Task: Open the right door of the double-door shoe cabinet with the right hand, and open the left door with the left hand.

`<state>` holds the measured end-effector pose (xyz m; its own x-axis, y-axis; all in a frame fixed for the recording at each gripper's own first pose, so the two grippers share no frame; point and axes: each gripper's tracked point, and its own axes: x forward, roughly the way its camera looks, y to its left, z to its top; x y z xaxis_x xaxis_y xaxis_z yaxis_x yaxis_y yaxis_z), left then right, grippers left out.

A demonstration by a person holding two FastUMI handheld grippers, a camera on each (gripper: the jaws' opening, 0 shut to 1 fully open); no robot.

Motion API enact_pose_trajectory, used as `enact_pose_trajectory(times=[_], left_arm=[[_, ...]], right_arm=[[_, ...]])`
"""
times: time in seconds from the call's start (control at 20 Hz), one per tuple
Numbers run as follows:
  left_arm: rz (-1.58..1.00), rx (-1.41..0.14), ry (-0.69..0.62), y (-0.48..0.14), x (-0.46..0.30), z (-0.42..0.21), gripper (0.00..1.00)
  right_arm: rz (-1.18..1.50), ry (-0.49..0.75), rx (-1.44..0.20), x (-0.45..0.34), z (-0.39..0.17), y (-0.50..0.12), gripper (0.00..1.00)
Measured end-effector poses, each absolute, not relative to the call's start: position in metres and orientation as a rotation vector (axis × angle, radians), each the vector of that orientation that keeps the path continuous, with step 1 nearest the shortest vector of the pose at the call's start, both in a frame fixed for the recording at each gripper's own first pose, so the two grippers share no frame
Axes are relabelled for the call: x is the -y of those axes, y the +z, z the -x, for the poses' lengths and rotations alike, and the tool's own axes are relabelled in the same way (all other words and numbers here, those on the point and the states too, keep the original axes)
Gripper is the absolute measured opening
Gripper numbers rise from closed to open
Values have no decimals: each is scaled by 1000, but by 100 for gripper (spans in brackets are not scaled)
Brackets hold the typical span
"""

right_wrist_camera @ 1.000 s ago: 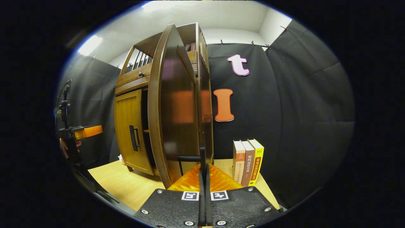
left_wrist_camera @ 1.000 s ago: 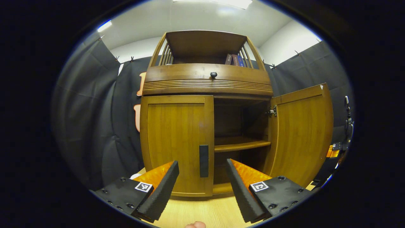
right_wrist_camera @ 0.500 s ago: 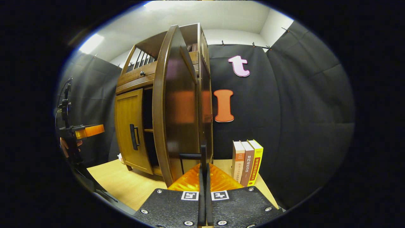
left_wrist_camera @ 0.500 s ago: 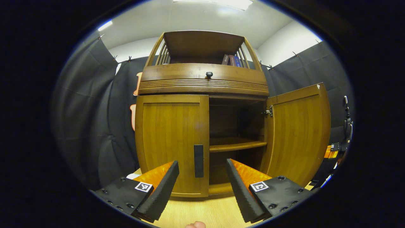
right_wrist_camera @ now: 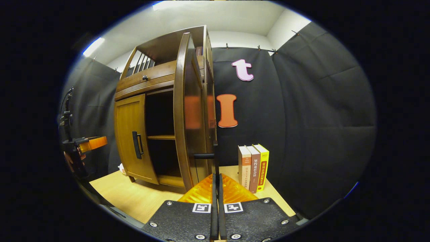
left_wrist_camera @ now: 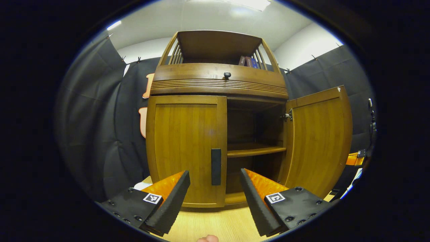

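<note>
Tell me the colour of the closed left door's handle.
Black vertical bar handle; clearest in the left gripper view.

The left door (left_wrist_camera: 186,148) stands closed; its handle (left_wrist_camera: 216,167) is reachable (bare tabletop (left_wrist_camera: 215,225) before it), 3 books (right_wrist_camera: 252,167) flank the open right door (right_wrist_camera: 191,111).

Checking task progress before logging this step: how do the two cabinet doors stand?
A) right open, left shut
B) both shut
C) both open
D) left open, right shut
A: in the left gripper view the right door is swung out, baring the shelf, while the left door sits flush.
</note>
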<state>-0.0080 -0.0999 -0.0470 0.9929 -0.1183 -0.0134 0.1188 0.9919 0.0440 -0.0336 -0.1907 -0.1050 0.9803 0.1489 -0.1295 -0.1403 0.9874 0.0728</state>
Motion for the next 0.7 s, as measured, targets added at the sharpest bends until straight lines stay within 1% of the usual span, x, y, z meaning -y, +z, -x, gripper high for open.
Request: enact_pose_trajectory(times=[0.1, 0.35, 0.4, 0.45, 0.5, 0.55, 0.65, 0.7], left_arm=[[-41, -18, -129, -49, 99, 7, 94], [-27, -16, -143, -43, 96, -3, 94], [-26, -21, -140, -44, 94, -4, 99], [-24, -28, -136, -44, 93, -6, 94], [-24, -36, -133, -45, 92, -8, 94], [-24, -38, -129, -44, 91, -10, 94], [-24, -41, -115, -42, 89, -12, 95], [-23, -45, -109, -41, 90, -14, 96]], right_arm=[[-75, 134, -124, 190, 43, -102, 0], [-65, 62, -114, 206, 69, -90, 0], [-52, 46, -109, 211, 71, -86, 0], [-39, 32, -107, 214, 71, -84, 0], [-30, 26, -102, 216, 71, -79, 6], [-26, 25, -92, 215, 69, -74, 0], [-35, 25, -71, 213, 64, -67, 0], [-43, 27, -63, 213, 62, -64, 11]])
